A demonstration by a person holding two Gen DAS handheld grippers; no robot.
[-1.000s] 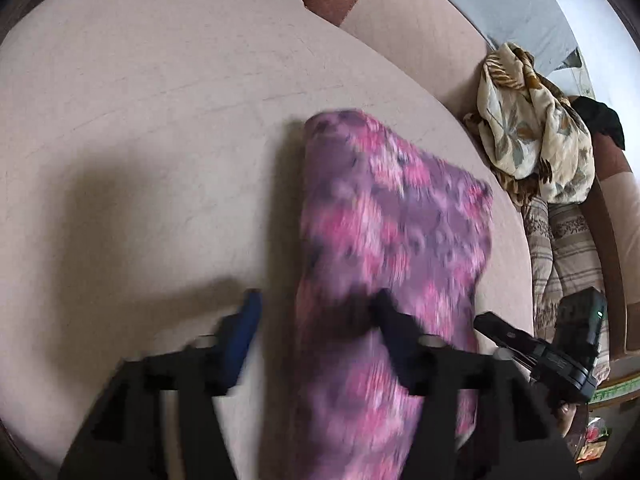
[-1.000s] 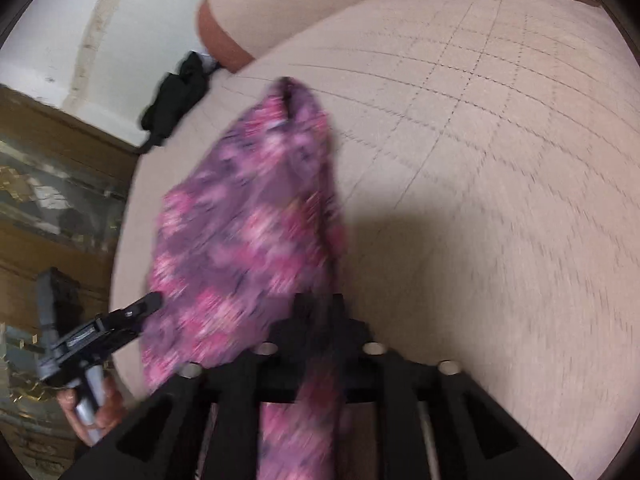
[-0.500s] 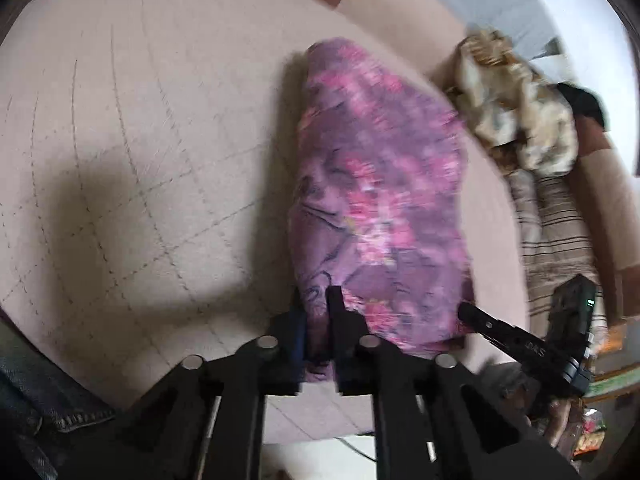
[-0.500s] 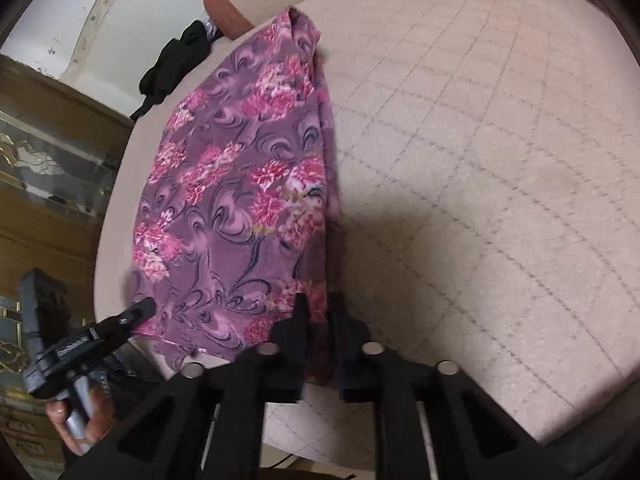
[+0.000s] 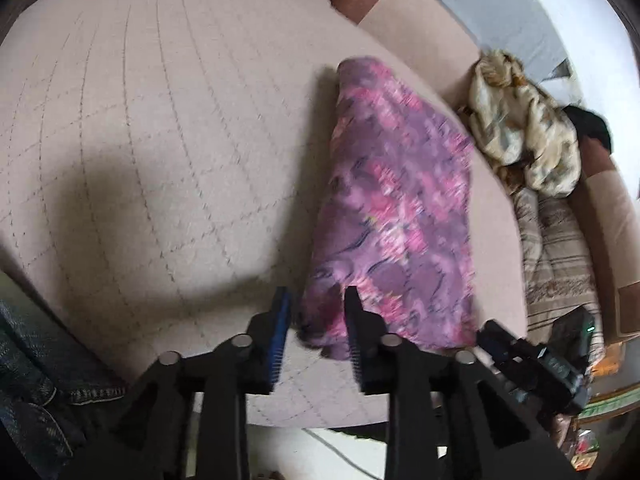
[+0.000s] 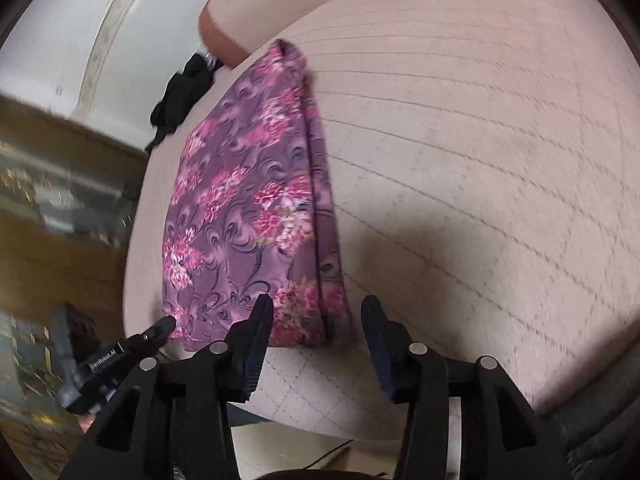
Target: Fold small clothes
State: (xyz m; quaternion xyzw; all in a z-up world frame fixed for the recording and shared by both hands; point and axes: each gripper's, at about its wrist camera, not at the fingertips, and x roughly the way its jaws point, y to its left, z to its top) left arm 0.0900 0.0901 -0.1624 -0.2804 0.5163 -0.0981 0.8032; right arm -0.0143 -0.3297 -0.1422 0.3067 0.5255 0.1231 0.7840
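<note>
A purple cloth with pink flowers (image 5: 392,208) lies folded lengthwise on the quilted beige cushion (image 5: 160,140), reaching its near edge. My left gripper (image 5: 316,316) straddles the cloth's near left corner. Its jaws are opening and the pads stand off the fabric. In the right wrist view the same cloth (image 6: 248,200) lies flat, with a doubled fold along its right side. My right gripper (image 6: 316,316) straddles the near right corner, its jaws also opening with a gap on both sides. Each view catches the other gripper: the right one (image 5: 532,356) and the left one (image 6: 116,356).
A crumpled cream patterned garment (image 5: 524,136) and striped fabric (image 5: 560,256) lie to the right by the sofa back. A black garment (image 6: 180,96) hangs off the cushion's far left. Denim (image 5: 36,380) shows at the lower left. A wooden cabinet (image 6: 60,240) stands beyond the cushion's edge.
Both grippers pulled the cloth toward the cushion's near edge, clamped on its near edge half a second ago, and have now opened and let it go. The cloth rests flat.
</note>
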